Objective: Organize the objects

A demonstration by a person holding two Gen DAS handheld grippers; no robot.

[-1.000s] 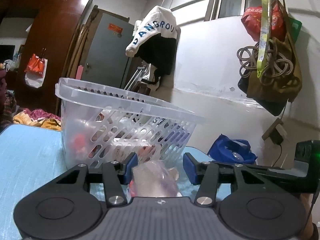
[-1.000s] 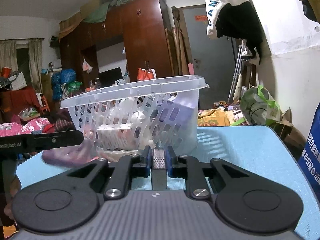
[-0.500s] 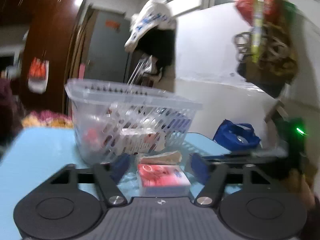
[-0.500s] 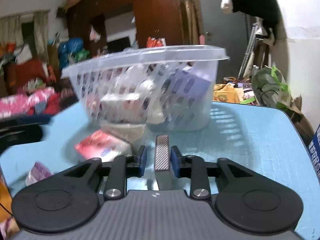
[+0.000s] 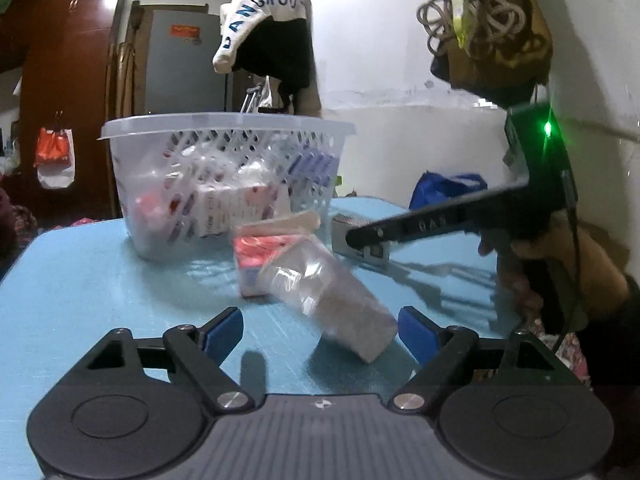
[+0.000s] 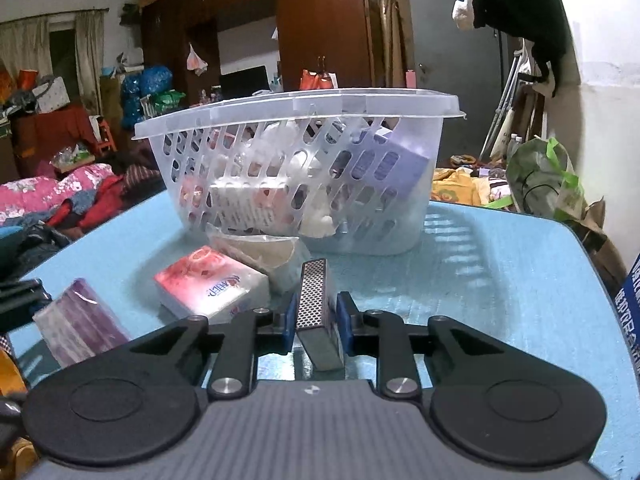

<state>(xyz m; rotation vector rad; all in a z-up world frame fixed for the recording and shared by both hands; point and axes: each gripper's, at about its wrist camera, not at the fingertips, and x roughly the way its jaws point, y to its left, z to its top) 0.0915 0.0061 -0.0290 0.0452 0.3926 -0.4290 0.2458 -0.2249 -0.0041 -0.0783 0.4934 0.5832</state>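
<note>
A clear slotted plastic basket (image 5: pixel 224 184) (image 6: pixel 304 168) with several packets inside stands on the blue table. My left gripper (image 5: pixel 320 330) is open; a purple tissue pack in clear wrap (image 5: pixel 328 300) (image 6: pixel 78 326) lies tilted between its fingers. A red tissue pack (image 5: pixel 260 256) (image 6: pixel 212 288) and a beige packet (image 6: pixel 264 250) lie before the basket. My right gripper (image 6: pixel 318 320) is shut on a grey matchbox (image 6: pixel 314 308) (image 5: pixel 356 238), held low over the table right of the red pack.
The blue table (image 6: pixel 500 280) ends at the right, with a green bag (image 6: pixel 544 176) on the floor beyond. A white wall with hanging bags (image 5: pixel 492 28) stands close on the right in the left wrist view. Bedding (image 6: pixel 60 192) lies left.
My left gripper opened wide and pulled back from the basket, letting go of the purple tissue pack. My right gripper dropped lower and nearer the table, still holding the matchbox.
</note>
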